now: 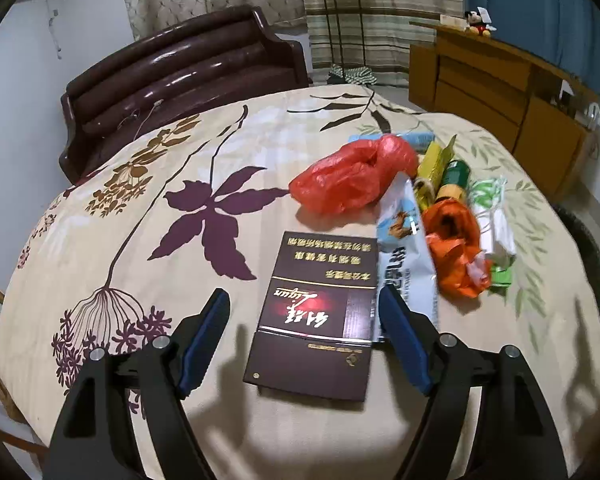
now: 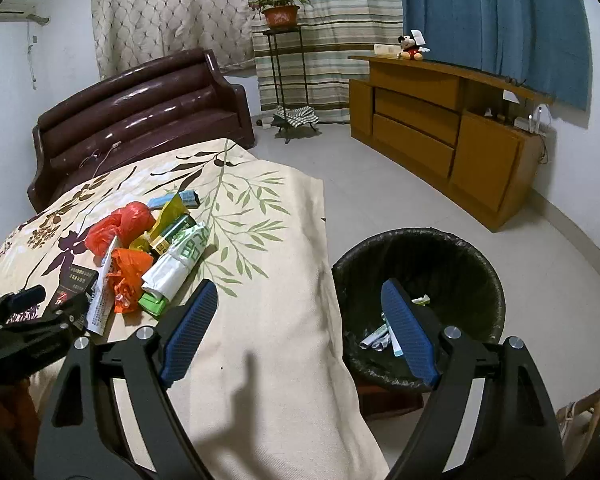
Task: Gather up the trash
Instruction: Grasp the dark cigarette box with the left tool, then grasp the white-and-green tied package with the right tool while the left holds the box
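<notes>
A pile of trash lies on the bed: a dark maroon carton (image 1: 316,312), a red plastic bag (image 1: 352,178), an orange bag (image 1: 456,248), a white and blue wrapper (image 1: 406,248) and green packets (image 1: 500,272). My left gripper (image 1: 304,316) is open, its blue pads on either side of the carton, just above it. My right gripper (image 2: 300,308) is open and empty, spanning the bed edge and the black-lined trash bin (image 2: 420,304), which holds a few scraps. The pile shows in the right wrist view too, with the orange bag (image 2: 128,276). The left gripper (image 2: 32,308) shows there at the far left.
The bed has a floral cover (image 1: 180,208) and a dark headboard (image 1: 188,72). A wooden dresser (image 2: 448,136) stands across the tiled floor. A plant stand (image 2: 284,60) is by the curtains. A wicker item (image 2: 588,416) sits at the lower right.
</notes>
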### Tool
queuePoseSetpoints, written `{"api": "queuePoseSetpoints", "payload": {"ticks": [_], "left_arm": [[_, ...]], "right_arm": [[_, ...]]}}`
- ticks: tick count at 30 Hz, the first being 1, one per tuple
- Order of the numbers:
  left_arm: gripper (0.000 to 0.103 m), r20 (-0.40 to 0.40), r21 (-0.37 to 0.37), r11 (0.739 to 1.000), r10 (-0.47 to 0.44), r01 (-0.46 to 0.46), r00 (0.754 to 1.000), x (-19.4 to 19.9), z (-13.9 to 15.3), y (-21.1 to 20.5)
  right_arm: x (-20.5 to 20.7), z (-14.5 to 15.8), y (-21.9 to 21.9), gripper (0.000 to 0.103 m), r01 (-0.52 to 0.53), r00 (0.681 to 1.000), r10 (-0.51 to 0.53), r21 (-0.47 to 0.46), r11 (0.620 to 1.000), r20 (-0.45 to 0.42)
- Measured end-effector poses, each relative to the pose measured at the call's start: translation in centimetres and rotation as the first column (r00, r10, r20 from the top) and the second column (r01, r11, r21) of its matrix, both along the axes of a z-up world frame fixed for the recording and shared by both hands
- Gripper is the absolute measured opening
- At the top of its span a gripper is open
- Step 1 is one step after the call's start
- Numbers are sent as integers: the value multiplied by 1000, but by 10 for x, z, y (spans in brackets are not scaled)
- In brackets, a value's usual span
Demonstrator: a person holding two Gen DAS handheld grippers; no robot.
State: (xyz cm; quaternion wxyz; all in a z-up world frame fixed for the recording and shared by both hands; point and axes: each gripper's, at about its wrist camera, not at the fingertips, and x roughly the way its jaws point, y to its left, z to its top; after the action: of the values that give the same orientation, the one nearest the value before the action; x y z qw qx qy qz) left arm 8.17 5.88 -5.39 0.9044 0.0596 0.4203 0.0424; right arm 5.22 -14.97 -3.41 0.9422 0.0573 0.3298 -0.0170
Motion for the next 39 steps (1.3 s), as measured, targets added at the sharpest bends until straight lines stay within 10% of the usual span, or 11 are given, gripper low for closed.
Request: {"api": "queuePoseSetpoints", "payload": {"ticks": [7,11,39], "left_arm": [[76,-49,-69,998,1,-4,999,11,-10,15],[55,-43,-90,996,-31,27,999,11,-9,15],[55,33,-30,997,67,-66,997,3,6,86]], "right_arm": [[2,-2,3,82,-15,1000,15,0,1000,-10],[3,-3,9,81,-27,999,27,-8,1000,-17],[61,-14,92,69,-152,979,143,-49,987,-148]]}}
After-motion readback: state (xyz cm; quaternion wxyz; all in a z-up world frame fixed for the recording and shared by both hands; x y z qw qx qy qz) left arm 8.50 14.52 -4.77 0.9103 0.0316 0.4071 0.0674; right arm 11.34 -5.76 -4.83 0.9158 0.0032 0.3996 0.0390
